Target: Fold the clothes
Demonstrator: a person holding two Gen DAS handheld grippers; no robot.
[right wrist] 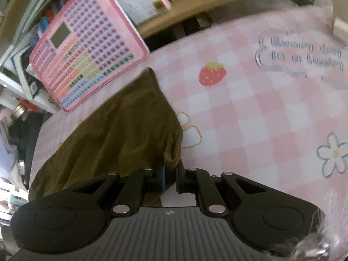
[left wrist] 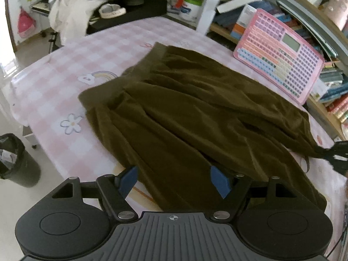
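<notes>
Garment: olive-brown skirt (left wrist: pixel 195 113), spread over pink checked tablecloth (left wrist: pixel 54 91), waistband (left wrist: pixel 139 65) at far end from left claw, hem nearest it.
Left claw (left wrist: pixel 176 181): jaws wide apart, holding nothing, poised over near hem, blue pads (left wrist: pixel 128 180) either side of cloth edge.
Right claw (right wrist: pixel 169 176): closed tight on a bunched corner of hem, cloth rising ahead of it in a soft peak toward far-left.
Same claw from left wrist view: dark shape at far right (left wrist: pixel 339 154), fabric drawn to a point into it.
Lay of cloth: mostly flat, long gathers running from waistband toward hem, right corner lifted and pulled taut.
Handling, by judgement: light, limp, velvety-looking weave; likely to drape and sag, not hold a crease unaided; little risk of tearing, some risk of slipping from a shallow pinch.
Where to take hold, by judgement: hem corner just ahead of left claw, matching corner pinched on right; deep bite through both layers to stop one layer sliding free.
Stage: fits either a spreading-out or a fold lengthwise toward waistband; cannot tell which.
Hazard: pink keyboard toy (left wrist: pixel 280 54) just beyond far-right edge of cloth, leaning on bookshelf (left wrist: pixel 332 100); swung fabric could knock it.
</notes>
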